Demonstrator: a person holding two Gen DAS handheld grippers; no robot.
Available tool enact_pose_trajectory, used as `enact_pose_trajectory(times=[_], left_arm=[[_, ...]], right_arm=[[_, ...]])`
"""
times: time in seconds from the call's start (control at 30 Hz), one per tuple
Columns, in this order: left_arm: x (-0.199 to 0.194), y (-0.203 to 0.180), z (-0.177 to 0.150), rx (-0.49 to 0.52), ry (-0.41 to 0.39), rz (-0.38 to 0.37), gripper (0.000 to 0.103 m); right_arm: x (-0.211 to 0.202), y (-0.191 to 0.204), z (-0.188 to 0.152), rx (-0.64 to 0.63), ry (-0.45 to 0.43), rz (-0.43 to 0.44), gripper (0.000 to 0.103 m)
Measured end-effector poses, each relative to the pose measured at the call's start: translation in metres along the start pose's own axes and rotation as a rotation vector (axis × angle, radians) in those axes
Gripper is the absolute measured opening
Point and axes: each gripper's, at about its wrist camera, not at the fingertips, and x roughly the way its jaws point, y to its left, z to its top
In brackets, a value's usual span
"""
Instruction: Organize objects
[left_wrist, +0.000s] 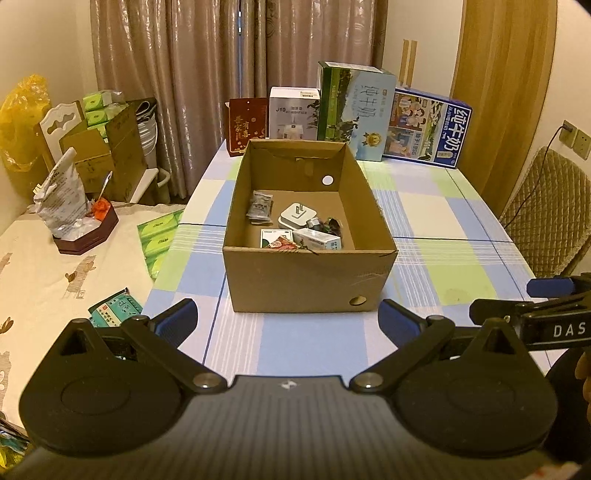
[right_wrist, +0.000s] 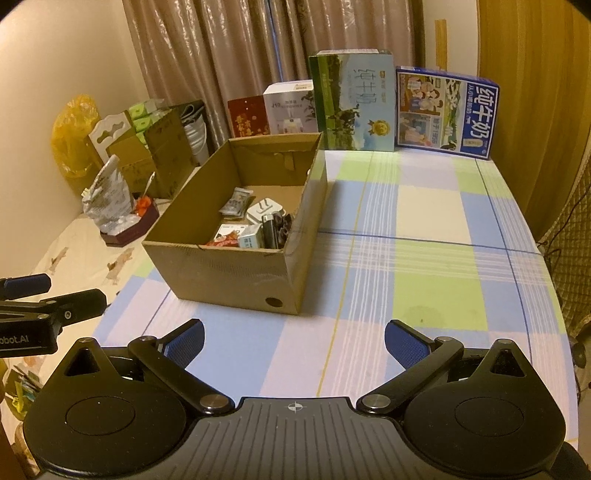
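Both tools empty, jaws wide: left gripper (left_wrist: 287, 321) and right gripper (right_wrist: 294, 341) hover low over the checked tablecloth (right_wrist: 424, 258), ribbed blue pads (right_wrist: 404, 345) on black linkages.

Open corrugated cardboard box (left_wrist: 306, 277) sits on the cloth ahead of both — rectangular, round finger holes in the end walls, front rim creased. Inside, loose on the floor: white square plug adapter (left_wrist: 297, 218), crinkled grey foil sachet (left_wrist: 260, 206), small white carton (left_wrist: 317, 239), flat printed packet (left_wrist: 277, 239), something dark and glossy (left_wrist: 332, 225) I can't identify.

Printed milk cartons (left_wrist: 354, 114) stand upright behind the box.
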Motion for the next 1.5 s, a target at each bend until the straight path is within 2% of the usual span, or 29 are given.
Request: enact_pose_trajectory(times=[1.37, 1.5], left_arm=[[0.0045, -0.0022, -0.0046, -0.001, 0.018, -0.018, 0.102], [0.0017, -0.0003, -0.0052, -0.014, 0.000, -0.035, 0.102]], right_arm=[[0.0094, 0.0032, -0.0043, 0.007, 0.016, -0.003, 0.101], [0.0085, 0.0037, -0.0052, 0.010, 0.012, -0.002, 0.101]])
